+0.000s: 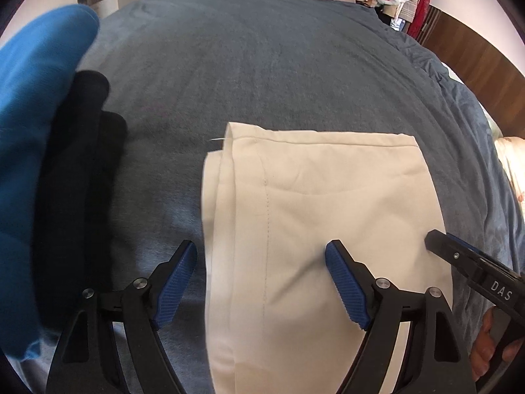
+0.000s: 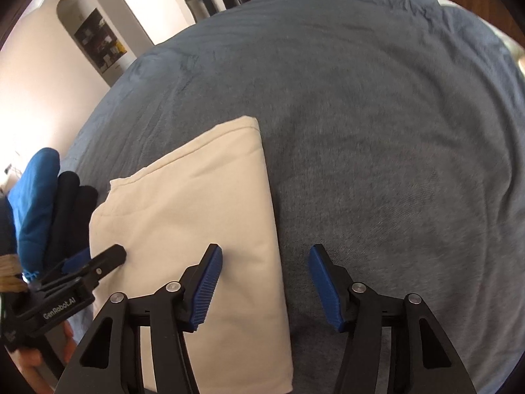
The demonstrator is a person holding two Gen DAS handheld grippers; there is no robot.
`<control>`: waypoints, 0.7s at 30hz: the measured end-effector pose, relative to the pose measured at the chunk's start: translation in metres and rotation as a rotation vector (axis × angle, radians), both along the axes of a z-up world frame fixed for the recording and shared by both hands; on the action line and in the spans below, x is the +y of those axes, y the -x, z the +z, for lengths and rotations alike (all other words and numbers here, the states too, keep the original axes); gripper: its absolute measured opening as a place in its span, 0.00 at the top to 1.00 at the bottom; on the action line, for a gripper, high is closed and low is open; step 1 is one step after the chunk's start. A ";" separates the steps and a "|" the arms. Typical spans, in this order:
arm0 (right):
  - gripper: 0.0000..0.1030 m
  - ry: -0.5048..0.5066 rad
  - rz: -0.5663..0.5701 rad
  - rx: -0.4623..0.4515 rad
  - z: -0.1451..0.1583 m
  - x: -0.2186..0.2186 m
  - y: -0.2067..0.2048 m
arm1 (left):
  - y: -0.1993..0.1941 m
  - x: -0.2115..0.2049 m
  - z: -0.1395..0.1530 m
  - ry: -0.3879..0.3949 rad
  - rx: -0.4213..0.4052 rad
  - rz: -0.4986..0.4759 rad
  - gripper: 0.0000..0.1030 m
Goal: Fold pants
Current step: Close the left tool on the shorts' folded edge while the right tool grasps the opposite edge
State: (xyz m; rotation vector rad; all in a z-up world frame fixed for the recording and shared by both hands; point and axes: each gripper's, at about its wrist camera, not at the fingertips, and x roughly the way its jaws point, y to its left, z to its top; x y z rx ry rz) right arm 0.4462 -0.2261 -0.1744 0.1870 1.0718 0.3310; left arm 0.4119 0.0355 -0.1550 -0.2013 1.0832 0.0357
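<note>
**Fold near complete; both tongs empty**

Your beige pants (image 1: pixel 315 229) lie folded into a compact rectangle on the bed's grey blanket (image 1: pixel 262 65). Left tongs (image 1: pixel 261 282) straddle the layered edge, wide apart; right tongs (image 2: pixel 265 282) straddle the opposite edge, likewise wide. Judged remaining: one closing fold, or smoothing.

Cream pants (image 1: pixel 328 229), smooth matt woven cloth with stitched seams, lie on a grey-blue blanket (image 1: pixel 262 65) of soft, slightly fuzzy fabric. At nine o'clock, folded blue cloth (image 1: pixel 32 131) and black cloth (image 1: pixel 82 164) look matt, possibly knit. The left gripper (image 1: pixel 261 284) and right gripper (image 2: pixel 265 287) are matt black plastic with ribbed blue rubbery pads (image 2: pixel 206 292) and shiny metal pins (image 1: pixel 382 283).
</note>
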 end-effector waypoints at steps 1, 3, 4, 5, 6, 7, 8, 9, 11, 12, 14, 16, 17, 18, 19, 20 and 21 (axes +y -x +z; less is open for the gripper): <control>0.45 -0.003 -0.002 0.004 -0.002 0.000 -0.001 | -0.002 0.000 -0.003 0.019 0.010 -0.010 0.22; 0.50 -0.009 -0.001 0.015 -0.007 0.000 -0.004 | -0.006 0.002 -0.008 0.063 0.019 -0.008 0.25; 0.52 -0.016 0.001 0.019 -0.008 0.001 -0.004 | -0.007 0.003 -0.010 0.092 0.024 -0.009 0.27; 0.54 -0.018 0.004 0.022 -0.009 0.002 -0.005 | -0.008 0.003 -0.013 0.107 0.027 -0.013 0.28; 0.55 -0.016 0.008 0.023 -0.010 0.004 -0.005 | -0.009 0.003 -0.015 0.116 0.028 -0.017 0.29; 0.56 -0.011 0.013 0.024 -0.011 0.006 -0.006 | -0.010 0.003 -0.016 0.122 0.030 -0.020 0.30; 0.58 -0.012 0.018 0.027 -0.013 0.008 -0.008 | -0.011 0.003 -0.018 0.129 0.030 -0.022 0.30; 0.60 -0.015 0.022 0.030 -0.015 0.009 -0.009 | -0.012 0.003 -0.020 0.137 0.029 -0.025 0.31; 0.60 -0.012 0.019 0.036 -0.018 0.013 -0.010 | -0.014 0.001 -0.022 0.152 0.033 -0.035 0.37; 0.60 -0.014 0.017 0.041 -0.020 0.013 -0.011 | -0.016 0.000 -0.023 0.172 0.037 -0.049 0.44; 0.64 -0.017 0.004 0.048 -0.023 0.013 -0.012 | -0.018 0.000 -0.023 0.172 0.044 -0.050 0.45; 0.70 -0.012 -0.008 0.053 -0.023 0.013 -0.014 | -0.017 0.001 -0.021 0.181 0.044 -0.048 0.48; 0.74 -0.014 -0.018 0.055 -0.022 0.012 -0.014 | -0.017 0.001 -0.019 0.183 0.045 -0.048 0.49; 0.77 -0.020 -0.028 0.058 -0.020 0.011 -0.014 | -0.016 0.001 -0.015 0.180 0.043 -0.050 0.53; 0.79 -0.022 -0.036 0.058 -0.018 0.010 -0.013 | -0.016 0.000 -0.011 0.171 0.034 -0.058 0.58; 0.82 -0.024 -0.043 0.051 -0.014 0.011 -0.012 | -0.013 0.001 -0.007 0.166 0.027 -0.065 0.60; 0.85 -0.025 -0.046 0.039 -0.009 0.011 -0.009 | -0.012 -0.001 -0.003 0.159 0.020 -0.078 0.65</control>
